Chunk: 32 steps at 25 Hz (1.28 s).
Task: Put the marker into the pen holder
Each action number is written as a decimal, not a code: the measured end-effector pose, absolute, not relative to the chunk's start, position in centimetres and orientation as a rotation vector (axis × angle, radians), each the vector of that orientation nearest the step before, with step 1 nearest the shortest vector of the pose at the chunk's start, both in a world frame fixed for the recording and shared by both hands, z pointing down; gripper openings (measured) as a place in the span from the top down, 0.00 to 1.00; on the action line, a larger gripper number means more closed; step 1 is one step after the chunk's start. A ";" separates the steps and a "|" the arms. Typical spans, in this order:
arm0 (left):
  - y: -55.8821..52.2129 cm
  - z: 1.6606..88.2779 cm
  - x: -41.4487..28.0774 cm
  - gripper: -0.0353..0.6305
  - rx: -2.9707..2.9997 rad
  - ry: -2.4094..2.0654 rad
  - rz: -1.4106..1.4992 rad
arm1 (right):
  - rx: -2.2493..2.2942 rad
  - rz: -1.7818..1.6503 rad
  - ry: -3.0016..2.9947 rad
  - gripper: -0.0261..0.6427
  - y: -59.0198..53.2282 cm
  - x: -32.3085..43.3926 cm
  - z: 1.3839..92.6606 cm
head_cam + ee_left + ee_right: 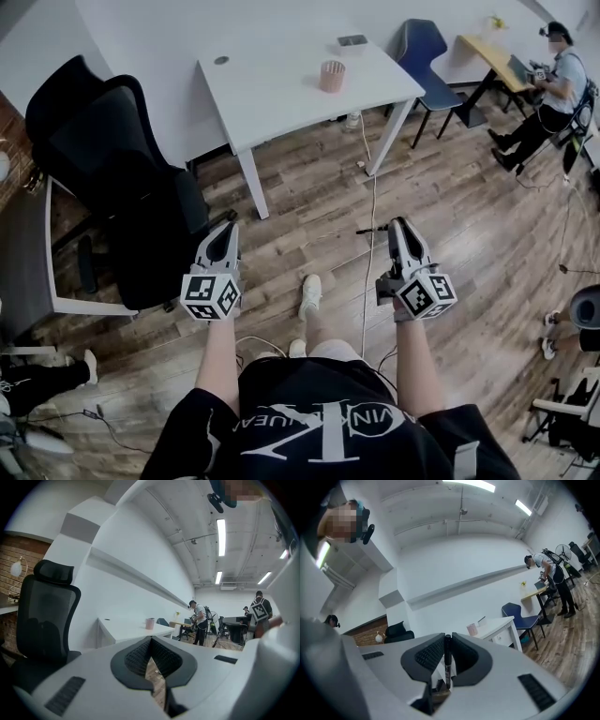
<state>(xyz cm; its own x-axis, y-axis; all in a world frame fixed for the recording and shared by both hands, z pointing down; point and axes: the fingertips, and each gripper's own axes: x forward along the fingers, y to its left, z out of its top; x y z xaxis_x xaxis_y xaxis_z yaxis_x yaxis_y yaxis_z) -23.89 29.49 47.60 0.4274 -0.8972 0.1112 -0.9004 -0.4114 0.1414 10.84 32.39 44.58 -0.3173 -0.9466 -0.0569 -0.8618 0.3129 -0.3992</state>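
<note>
Head view: marker (368, 230) barely discernible

Wood-plank floor (469, 216) under the white bench (281, 84); black mesh chair (122, 178) left of it, blue chair (427, 47) right, white wall (131, 592) behind.

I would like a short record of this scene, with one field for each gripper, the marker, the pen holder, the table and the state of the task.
left gripper: jaws together, nothing between them
right gripper: shut on the marker
marker: black, clamped between the right gripper's jaws
pen holder: pink, stands on the table, far ahead of both grippers
table: white, with a black office chair to its left in the head view
task state: marker held, not yet in the pen holder
</note>
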 end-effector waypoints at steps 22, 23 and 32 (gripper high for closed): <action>8.1 46.0 -21.4 0.93 2.477 -1.639 0.033 | -1.548 -0.469 2.327 0.88 9.6 13.2 43.8; 7.4 46.0 -21.0 0.93 2.481 -1.637 0.033 | -1.547 -0.468 2.327 0.88 9.0 13.6 43.8; 2.7 45.8 -18.7 0.93 2.511 -1.624 0.029 | -1.526 -0.447 2.351 0.88 4.9 14.8 43.6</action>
<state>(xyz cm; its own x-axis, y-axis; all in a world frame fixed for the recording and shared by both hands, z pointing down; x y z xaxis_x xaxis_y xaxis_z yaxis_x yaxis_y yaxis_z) -18.67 2.65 45.82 0.4134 -0.9053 0.0979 -0.9082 -0.4022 0.1157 14.84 4.86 43.56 -0.3894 -0.9174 -0.0816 -0.8233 0.3864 -0.4157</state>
